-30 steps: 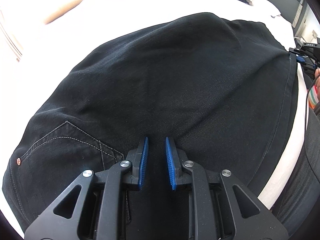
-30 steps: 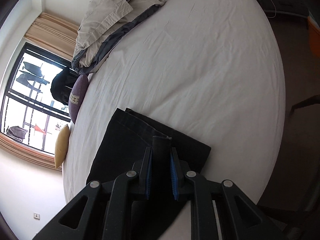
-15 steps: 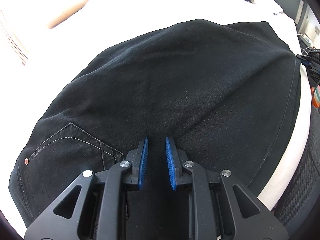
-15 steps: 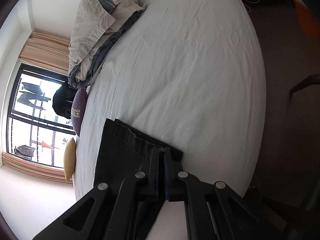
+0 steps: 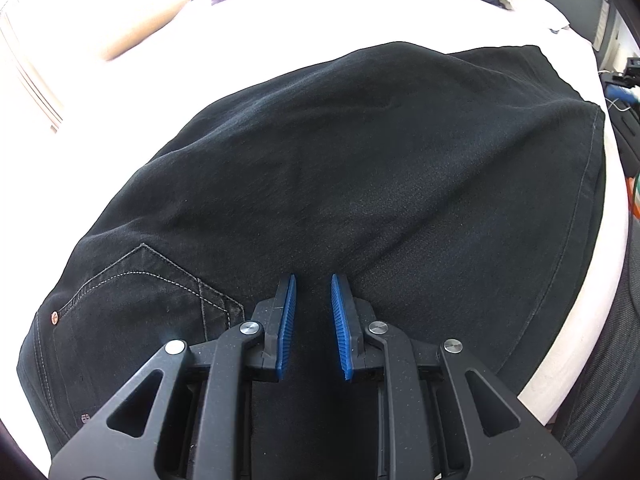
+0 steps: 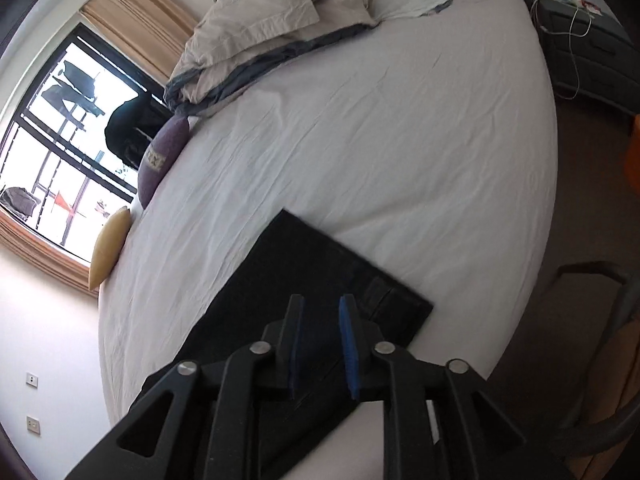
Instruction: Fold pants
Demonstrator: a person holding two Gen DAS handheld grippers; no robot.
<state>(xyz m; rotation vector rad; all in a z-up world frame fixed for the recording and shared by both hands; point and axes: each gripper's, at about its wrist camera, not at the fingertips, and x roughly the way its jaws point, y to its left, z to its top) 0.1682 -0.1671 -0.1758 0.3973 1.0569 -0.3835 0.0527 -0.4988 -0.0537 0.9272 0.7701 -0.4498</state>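
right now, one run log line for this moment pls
task: fold pants | pants: flat on bed | left gripper: holding fabric fold | right gripper: jaws opening, nothing pinched, above hem end

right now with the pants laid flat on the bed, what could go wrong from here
The right tongs are opening just above the pants, so a pad could snag the hem and drag it out of line. The left tongs sit low on the cloth and may bunch it. The pants lie near the bed edge and could slip off.

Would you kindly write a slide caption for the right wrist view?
Right gripper opening above the hem end of black pants lying flat on a white bed sheet, crumpled duvet beyond.
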